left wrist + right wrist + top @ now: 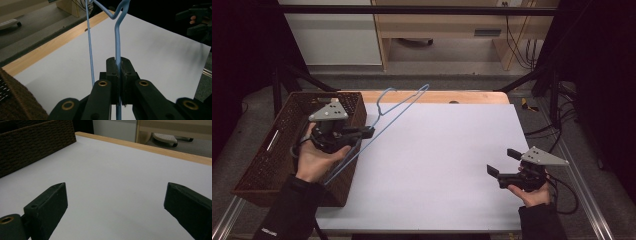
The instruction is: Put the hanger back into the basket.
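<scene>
Since the blue wire hanger (384, 122) is already clamped in the left gripper (368, 132) and held in the air, the pick-up can be judged done, while its setting-down is not yet done. In the high view, the woven basket (287, 150) lies at about nine o'clock on the table; the hanger is seen slanting from its low end over the basket's near corner up toward twelve o'clock, above the white sheet (437, 160). Whether it is being brought out of the basket or returned to it cannot be told. At about four o'clock the right gripper (499, 162) is held just above the sheet, its jaws spread wide with nothing between them. The left gripper view supplies what the high view leaves too small: the jaws are pressed flat upon one straight run of the wire (117, 50), a second run passing free beside them. The right gripper view confirms the gap and bare sheet beneath.
</scene>
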Tool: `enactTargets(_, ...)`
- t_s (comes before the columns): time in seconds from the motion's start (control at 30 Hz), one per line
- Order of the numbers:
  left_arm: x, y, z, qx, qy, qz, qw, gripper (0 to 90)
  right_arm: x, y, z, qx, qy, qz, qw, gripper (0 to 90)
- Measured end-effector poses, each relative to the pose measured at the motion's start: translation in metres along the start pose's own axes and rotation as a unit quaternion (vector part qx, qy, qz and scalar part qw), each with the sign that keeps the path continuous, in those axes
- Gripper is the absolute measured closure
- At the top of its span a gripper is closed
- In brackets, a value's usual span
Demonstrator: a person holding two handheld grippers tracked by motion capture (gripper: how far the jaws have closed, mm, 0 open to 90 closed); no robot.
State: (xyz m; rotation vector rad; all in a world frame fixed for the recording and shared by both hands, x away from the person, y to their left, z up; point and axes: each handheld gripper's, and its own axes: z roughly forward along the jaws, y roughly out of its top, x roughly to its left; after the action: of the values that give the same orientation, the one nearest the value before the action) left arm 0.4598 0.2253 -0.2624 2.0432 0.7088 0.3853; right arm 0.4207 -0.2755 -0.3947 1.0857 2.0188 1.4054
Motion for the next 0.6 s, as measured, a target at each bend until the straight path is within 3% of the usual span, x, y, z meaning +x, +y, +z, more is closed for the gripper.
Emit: enactTargets(0.6,0.044,-0.011,-0.044,-0.007,0.015,-0.008,0.9998,87.3,-0.001,0.0,-0.001,-0.002,-0.001,0.001,1.0,5.1)
